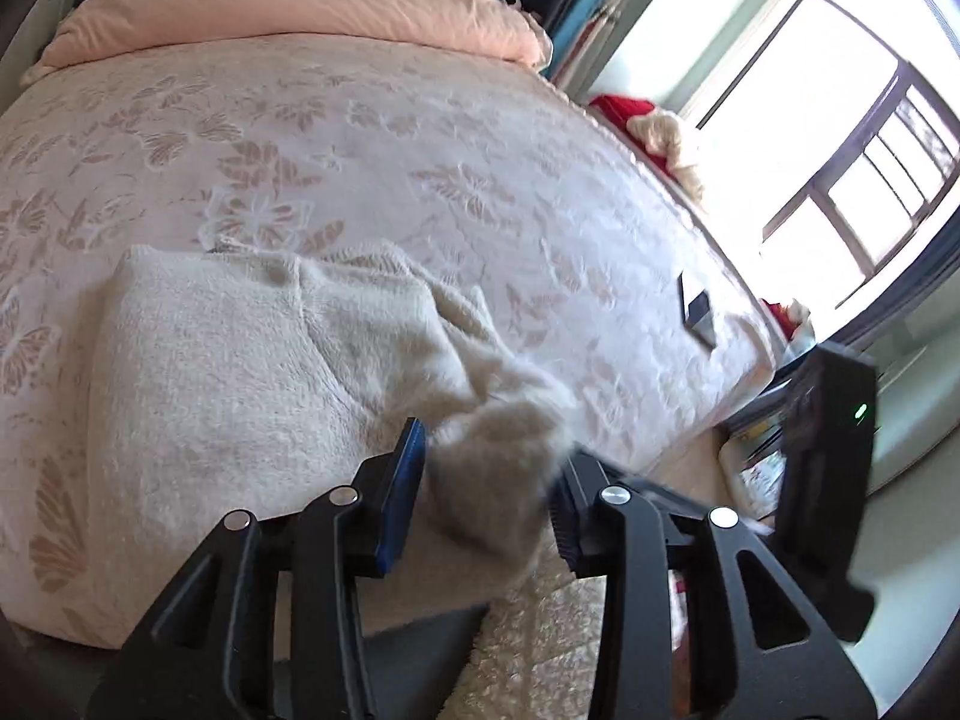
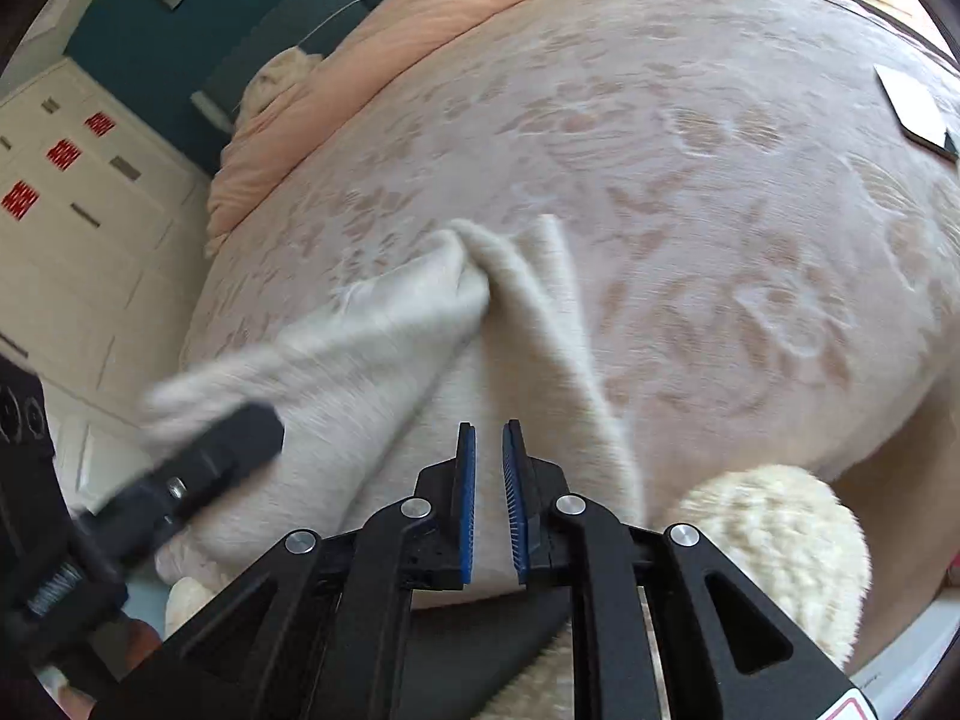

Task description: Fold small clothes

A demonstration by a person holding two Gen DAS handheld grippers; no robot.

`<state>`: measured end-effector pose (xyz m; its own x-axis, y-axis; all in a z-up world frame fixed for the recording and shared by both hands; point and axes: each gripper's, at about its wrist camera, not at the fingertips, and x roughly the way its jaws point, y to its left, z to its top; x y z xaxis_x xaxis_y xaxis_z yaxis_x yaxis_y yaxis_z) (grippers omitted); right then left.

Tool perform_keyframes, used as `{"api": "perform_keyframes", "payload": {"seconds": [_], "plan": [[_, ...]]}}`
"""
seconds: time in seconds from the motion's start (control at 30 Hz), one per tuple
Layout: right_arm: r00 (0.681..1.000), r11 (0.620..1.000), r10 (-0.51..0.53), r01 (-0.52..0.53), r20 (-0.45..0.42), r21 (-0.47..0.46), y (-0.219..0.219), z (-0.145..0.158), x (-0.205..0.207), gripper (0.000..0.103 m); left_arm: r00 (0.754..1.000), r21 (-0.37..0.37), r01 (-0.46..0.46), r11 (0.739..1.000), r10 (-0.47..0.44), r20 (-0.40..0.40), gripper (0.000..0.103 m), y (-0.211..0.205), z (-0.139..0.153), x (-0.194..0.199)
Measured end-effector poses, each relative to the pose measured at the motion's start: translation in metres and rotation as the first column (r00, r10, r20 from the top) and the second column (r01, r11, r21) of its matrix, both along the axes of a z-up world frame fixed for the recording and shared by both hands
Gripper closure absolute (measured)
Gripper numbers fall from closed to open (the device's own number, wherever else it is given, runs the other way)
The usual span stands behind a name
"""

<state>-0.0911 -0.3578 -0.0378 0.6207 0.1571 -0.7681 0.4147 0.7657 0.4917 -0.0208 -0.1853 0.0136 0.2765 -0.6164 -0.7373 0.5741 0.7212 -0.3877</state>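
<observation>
Left hand-held gripper (image 1: 489, 492) around fuzzy cream garment (image 1: 240, 372), sleeve bunched

Motion smears the sweater's (image 1: 498, 468) bunched end between the left tongs (image 1: 489, 492), so any grip cannot be told. In the right view, the other tongs (image 2: 198, 474) blur. The bed's (image 2: 720, 240) near edge is cut off.
</observation>
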Motion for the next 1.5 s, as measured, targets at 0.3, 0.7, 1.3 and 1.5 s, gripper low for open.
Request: {"api": "perform_keyframes", "payload": {"seconds": [0.3, 0.7, 1.3, 1.5], "plan": [[0.997, 0.988, 0.069, -0.075, 0.044, 0.137, 0.017, 0.000, -0.002, 0.027, 0.988, 0.260, -0.121, 0.958, 0.090, 0.128, 0.012, 0.105, -0.033, -0.031], [0.981, 0.966, 0.181, -0.163, -0.075, 0.203, 0.063, -0.021, 0.057, 0.083, 0.995, 0.321, -0.097, 0.942, 0.094, 0.025, 0.035, 0.106, -0.079, -0.011], [0.996, 0.998, 0.055, -0.057, -0.073, -0.025, 0.008, -0.005, -0.001, 0.061, 0.975, 0.222, -0.220, 0.950, 0.220, 0.027, 0.060, 0.135, -0.051, -0.005], [0.986, 0.960, 0.152, -0.130, 0.073, -0.246, 0.047, 0.076, 0.000, 0.066, 0.939, 0.152, -0.343, 0.927, 0.333, 0.086, 0.042, 0.161, -0.019, -0.010]]}}
